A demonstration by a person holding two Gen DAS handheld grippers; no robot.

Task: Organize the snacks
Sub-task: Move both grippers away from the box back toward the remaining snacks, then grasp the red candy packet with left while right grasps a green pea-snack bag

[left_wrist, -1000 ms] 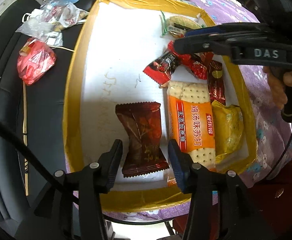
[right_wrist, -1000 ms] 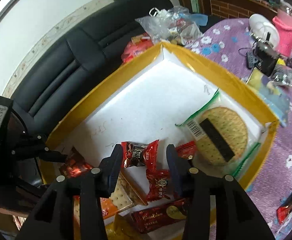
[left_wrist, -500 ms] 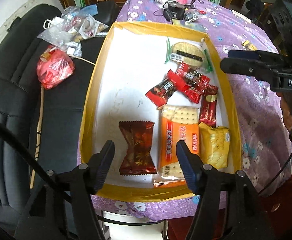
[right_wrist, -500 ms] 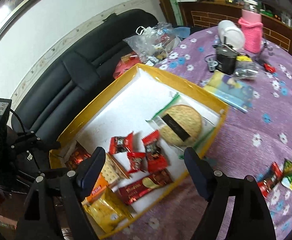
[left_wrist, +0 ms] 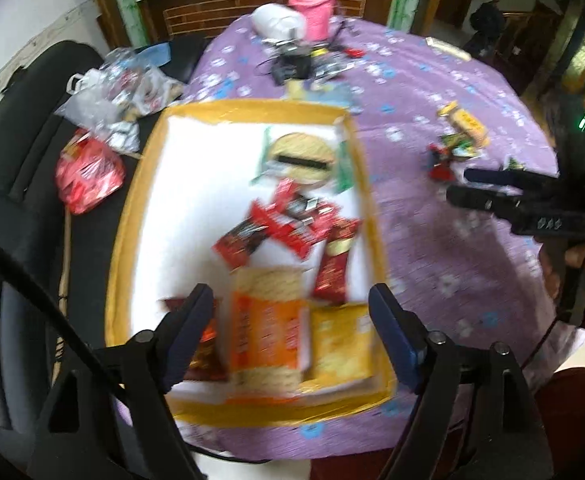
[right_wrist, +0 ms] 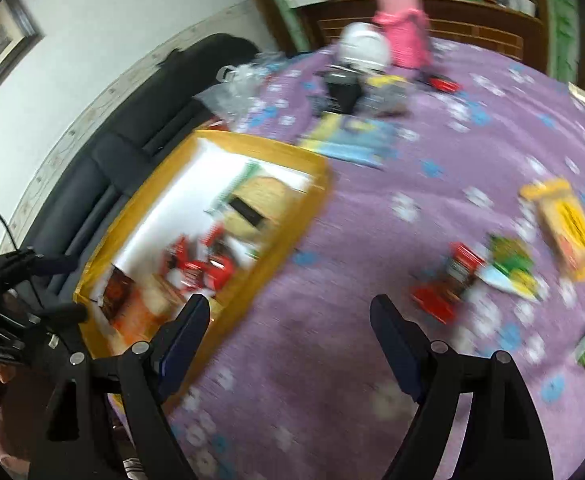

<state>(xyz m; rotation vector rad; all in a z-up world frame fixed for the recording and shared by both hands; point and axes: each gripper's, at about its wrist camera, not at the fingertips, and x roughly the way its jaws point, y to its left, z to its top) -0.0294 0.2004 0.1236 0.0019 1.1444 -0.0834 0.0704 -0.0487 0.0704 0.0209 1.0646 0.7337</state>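
Snack packets [left_wrist: 284,224] inside yellow-rimmed tray [left_wrist: 126,216]

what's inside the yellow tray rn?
Yellow tray holds a round cracker pack, red candies, an orange biscuit pack, a yellow packet and a brown candy partly hidden behind the left gripper's fingers.

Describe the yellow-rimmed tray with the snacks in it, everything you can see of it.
The tray is a shallow rectangular box with yellow-taped walls that look like cardboard and a white floor. It lies flat on the purple flowered tablecloth, at the table edge beside the black sofa. Its snacks are grouped along one side: a round cracker in a clear bag, red candies, an orange cracker pack and a yellow packet. Neither gripper touches it.
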